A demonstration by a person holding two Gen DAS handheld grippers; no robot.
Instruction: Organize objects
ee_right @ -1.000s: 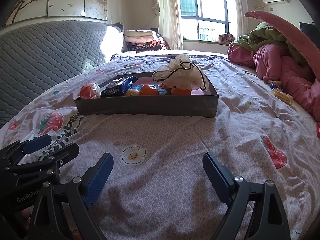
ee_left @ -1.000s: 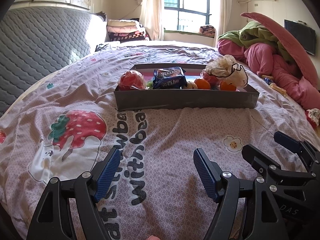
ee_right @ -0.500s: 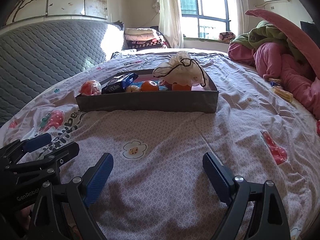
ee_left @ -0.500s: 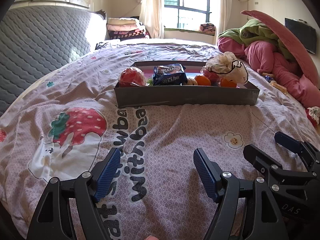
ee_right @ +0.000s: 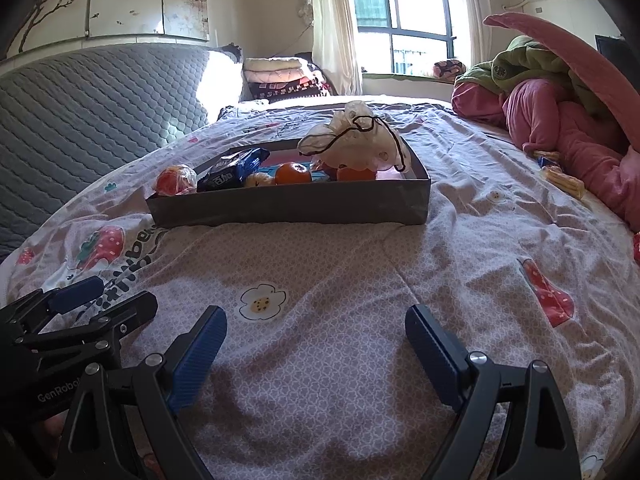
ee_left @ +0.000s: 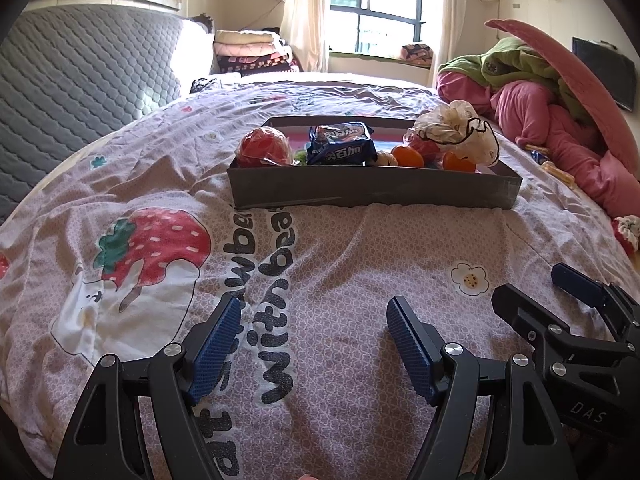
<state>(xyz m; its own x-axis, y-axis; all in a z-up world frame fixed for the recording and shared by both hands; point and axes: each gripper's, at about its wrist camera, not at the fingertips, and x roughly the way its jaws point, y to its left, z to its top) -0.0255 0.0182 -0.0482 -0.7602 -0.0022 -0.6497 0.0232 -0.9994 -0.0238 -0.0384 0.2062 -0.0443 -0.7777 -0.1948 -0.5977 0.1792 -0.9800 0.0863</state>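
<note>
Grey tray [ee_left: 372, 194] beyond bare bedspread [ee_left: 360, 264].

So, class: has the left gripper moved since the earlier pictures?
Yes. The left gripper has drawn back and down from the grey cardboard tray: the tray sits higher in its view, more of the strawberry-print quilt before it.

- Left gripper [ee_left: 313, 344]: black angular frame, two fingers faced with ribbed blue pads [ee_left: 216, 346], and a silver round screw at each joint.
- Right gripper [ee_right: 316, 354]: same black frame with blue ribbed pads and silver screws.
- White lettering: "DAS" on the right gripper's body, "GenRobo" on the left gripper's body.
</note>
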